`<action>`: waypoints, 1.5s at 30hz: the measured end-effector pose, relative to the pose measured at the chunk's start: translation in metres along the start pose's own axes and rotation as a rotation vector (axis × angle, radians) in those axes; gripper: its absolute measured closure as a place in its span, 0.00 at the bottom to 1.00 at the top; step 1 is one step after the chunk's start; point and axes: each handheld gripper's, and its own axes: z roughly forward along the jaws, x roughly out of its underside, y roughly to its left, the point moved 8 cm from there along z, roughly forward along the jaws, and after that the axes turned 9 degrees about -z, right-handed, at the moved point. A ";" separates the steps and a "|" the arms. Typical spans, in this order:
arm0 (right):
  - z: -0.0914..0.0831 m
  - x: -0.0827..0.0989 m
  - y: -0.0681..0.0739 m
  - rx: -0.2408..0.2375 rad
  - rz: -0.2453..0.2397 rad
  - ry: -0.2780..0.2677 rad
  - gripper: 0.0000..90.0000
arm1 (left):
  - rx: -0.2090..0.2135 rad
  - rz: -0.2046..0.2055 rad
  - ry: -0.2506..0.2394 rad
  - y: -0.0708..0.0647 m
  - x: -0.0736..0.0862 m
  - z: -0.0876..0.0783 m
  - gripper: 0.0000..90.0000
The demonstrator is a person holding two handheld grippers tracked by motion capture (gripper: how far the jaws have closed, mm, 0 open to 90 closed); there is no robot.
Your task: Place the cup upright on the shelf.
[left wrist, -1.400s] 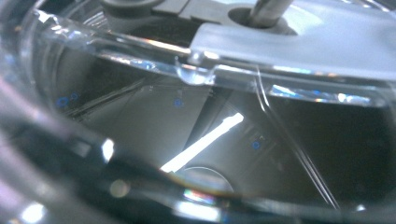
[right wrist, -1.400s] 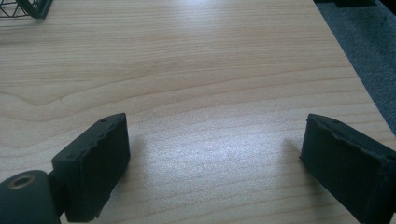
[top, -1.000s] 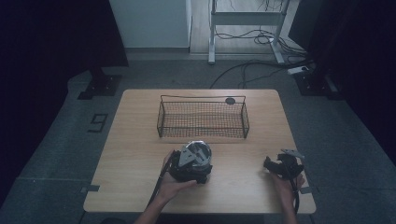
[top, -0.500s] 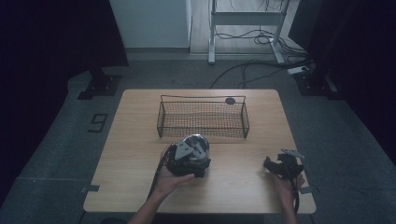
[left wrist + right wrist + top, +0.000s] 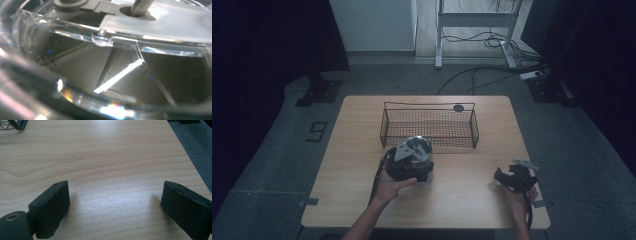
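We see the left gripper and the clear glass container it holds now closer to the wire basket than before.

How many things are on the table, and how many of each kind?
Wire basket: 1
Clear container with a grey lid part, at the left tool: 1
Small dark round thing behind the basket: 1
Hand-held tool, counting the right tool with its jaws wide apart: 2
Total: 5
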 end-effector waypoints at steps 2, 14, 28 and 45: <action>0.000 0.000 0.000 0.001 0.000 -0.001 0.10 | -0.003 -0.001 -0.004 0.002 -0.004 0.002 0.04; 0.000 -0.001 -0.001 0.005 0.005 -0.002 0.10 | 0.005 0.000 -0.008 0.007 -0.032 0.018 0.04; 0.000 0.000 -0.001 0.006 0.006 -0.002 0.11 | 0.002 -0.022 -0.002 0.018 -0.054 0.028 0.04; 0.000 -0.001 -0.001 0.007 0.005 -0.004 0.11 | -0.033 -0.031 -0.002 0.030 -0.072 0.034 0.04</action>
